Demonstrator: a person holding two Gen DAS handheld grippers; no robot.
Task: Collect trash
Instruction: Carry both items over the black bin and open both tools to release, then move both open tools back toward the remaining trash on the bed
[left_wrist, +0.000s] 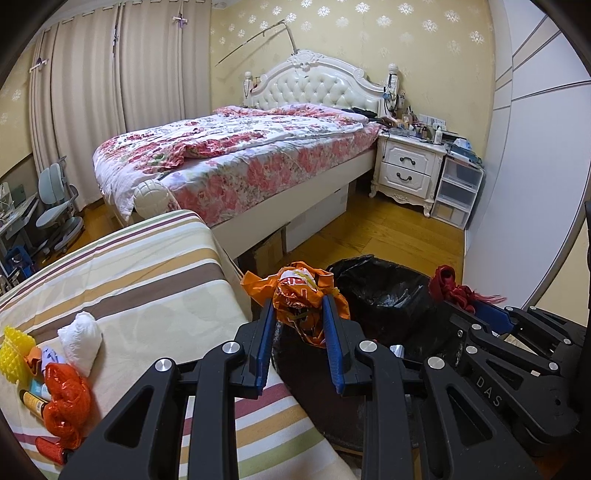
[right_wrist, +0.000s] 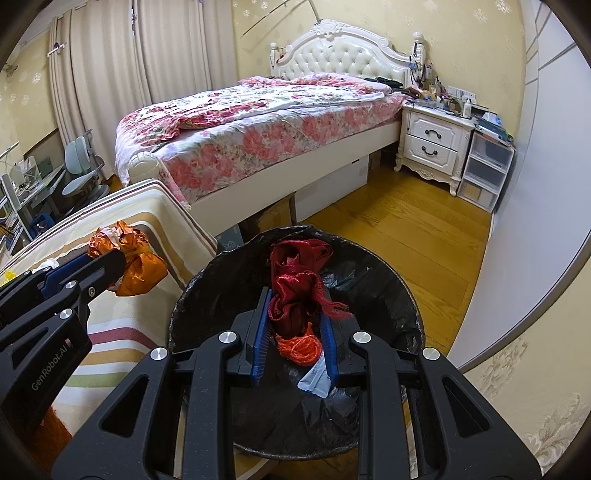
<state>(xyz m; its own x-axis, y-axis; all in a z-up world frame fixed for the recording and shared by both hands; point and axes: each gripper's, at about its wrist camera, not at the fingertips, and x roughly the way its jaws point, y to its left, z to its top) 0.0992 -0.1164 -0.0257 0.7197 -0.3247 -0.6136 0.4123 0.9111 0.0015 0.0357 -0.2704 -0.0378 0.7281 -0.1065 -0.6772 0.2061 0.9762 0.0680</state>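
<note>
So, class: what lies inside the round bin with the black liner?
In the black-lined round bin, an orange net bundle and a pale blue wrapper show. The right claw, holding dark red fabric, hides the rest.

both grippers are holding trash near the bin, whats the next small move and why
Probably open the right gripper: its red mesh bundle hangs over the black-lined bin, so it should drop in. The left gripper, shut on the orange bag, seems short of the bin and needs to come across first.

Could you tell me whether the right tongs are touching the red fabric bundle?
Touching. The right wrist view shows the red fabric bundle pinched between both blue pads of the right tongs, above the black-lined bin.
</note>
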